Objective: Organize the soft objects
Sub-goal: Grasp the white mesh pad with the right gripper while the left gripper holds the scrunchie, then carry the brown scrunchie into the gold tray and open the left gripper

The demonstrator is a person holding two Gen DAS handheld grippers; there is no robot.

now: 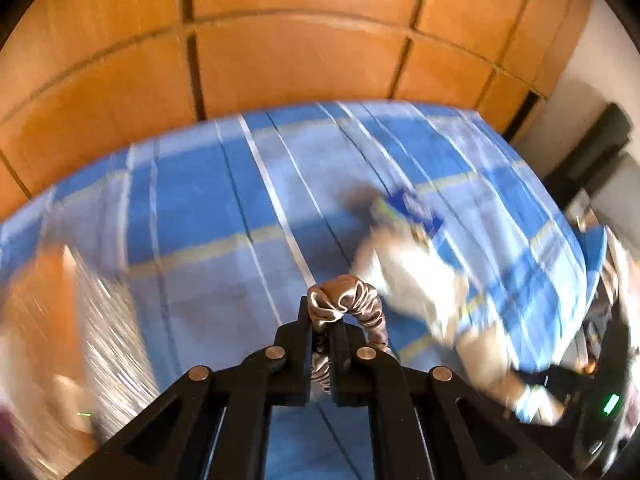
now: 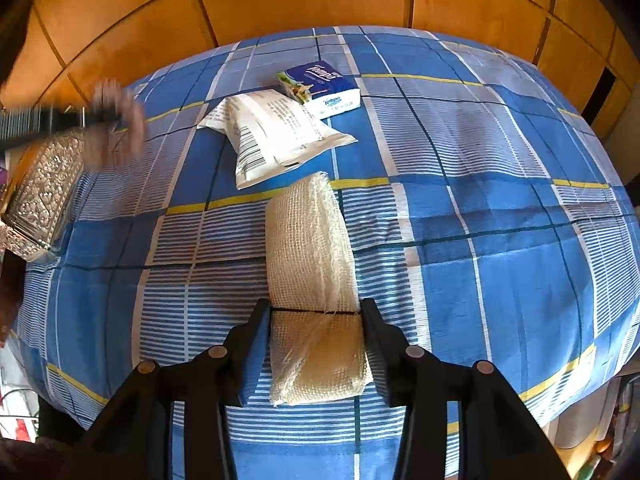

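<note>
Your left gripper (image 1: pixel 325 320) is clamped on the scrunchie (image 1: pixel 347 300), above the bedspread (image 1: pixel 200 208). Your right gripper (image 2: pixel 316 312) straddles the gauze roll (image 2: pixel 310 240) lying on it; grip unclear.

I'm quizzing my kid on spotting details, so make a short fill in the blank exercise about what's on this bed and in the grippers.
1. The left gripper is shut on a satin ____.
2. The mesh cloth lies between the fingers of the ____ gripper.
3. The Tempo tissue pack lies on a bedsheet checked mainly in ____.

Missing words: scrunchie; right; blue
</note>
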